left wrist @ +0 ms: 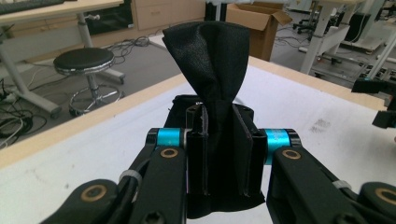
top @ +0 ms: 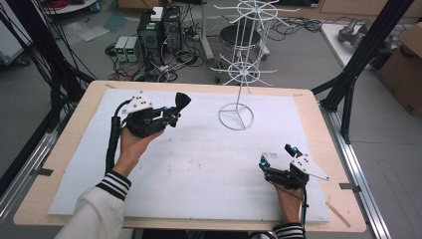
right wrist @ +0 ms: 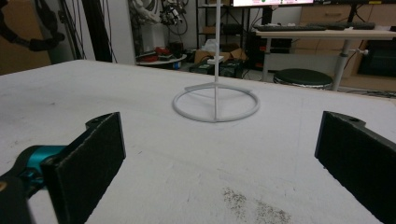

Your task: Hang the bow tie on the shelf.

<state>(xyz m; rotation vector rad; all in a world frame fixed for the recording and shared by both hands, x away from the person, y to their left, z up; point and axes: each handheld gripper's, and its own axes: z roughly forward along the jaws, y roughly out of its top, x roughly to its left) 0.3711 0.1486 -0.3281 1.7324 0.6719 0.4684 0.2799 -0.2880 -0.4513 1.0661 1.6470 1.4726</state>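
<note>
1. Pouch (left wrist: 210, 60), black fabric, is pinched at its gathered middle by the left gripper (left wrist: 219, 158); the jaws are clamped together on the cloth, with the upper part fanning out above them and a short end hanging below.
2. Risk, slip: the hold is on bunched soft fabric alone, so a quick swing could, by judgement, let the cloth slide out of the pads.
3. Risk, snag: the rack (top: 244, 64) carries many thin white arms; a loose flap of the pouch could catch on the wrong arm, or a push against the pole could tip the rack on its ring base (top: 236, 117).
4. Risk, missed hang: no loop or opening is visible on the pouch, so how it would hook on cannot be told.
5. Position: in the high view the pouch (top: 182, 102) juts from the left gripper's (top: 171, 117) tips, above the white mat (top: 199, 164) and left of the rack, apart from it.
6. Right gripper (top: 271, 167) rests near the mat's right front, jaws wide apart and empty, facing the ring base.
</note>
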